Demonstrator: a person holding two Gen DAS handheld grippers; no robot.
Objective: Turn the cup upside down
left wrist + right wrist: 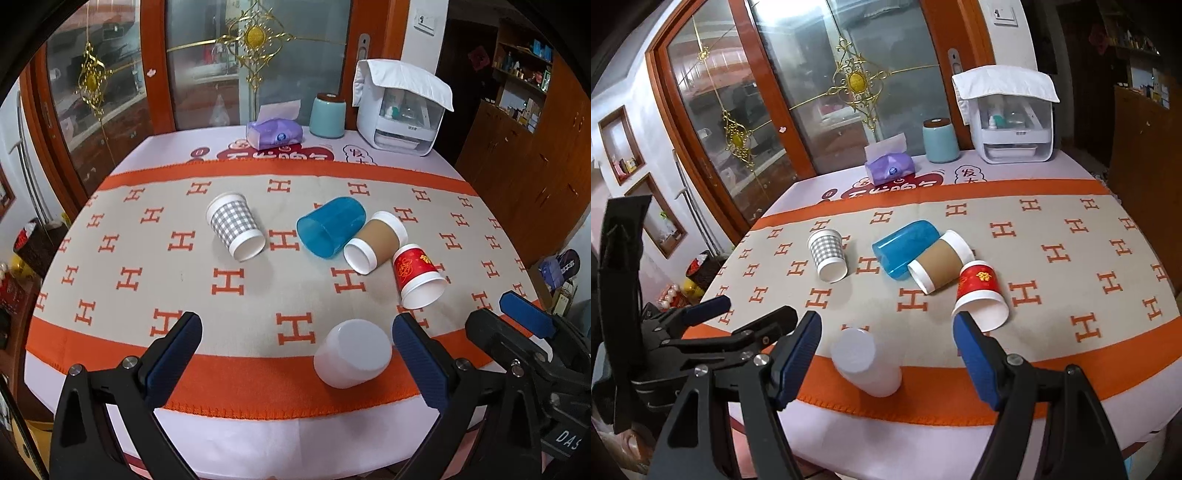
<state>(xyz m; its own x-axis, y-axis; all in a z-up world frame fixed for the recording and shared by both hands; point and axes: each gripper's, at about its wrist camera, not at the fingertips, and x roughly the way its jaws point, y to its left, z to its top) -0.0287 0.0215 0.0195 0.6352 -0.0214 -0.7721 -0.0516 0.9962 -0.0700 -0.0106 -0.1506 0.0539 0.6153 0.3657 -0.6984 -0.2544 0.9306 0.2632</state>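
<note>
Several cups are on the patterned cloth. A white cup (351, 353) (866, 363) stands upside down near the front edge. A grey-checked cup (235, 226) (827, 255), a blue plastic cup (330, 229) (905, 246), a brown-sleeved cup (376, 242) (942, 261) and a red cup (417, 278) (979, 293) lie on their sides. My left gripper (297, 332) is open and empty, just in front of the white cup. My right gripper (886, 325) is open and empty, with the white cup between its fingers' line. The right gripper shows in the left view (524, 317), and the left gripper in the right view (713, 314).
At the back of the table stand a purple tissue pack (274, 133) (891, 168), a teal canister (327, 114) (940, 141) and a white appliance with a cloth on top (400, 107) (1012, 122). Glass doors stand behind. A wooden cabinet (517, 155) stands at the right.
</note>
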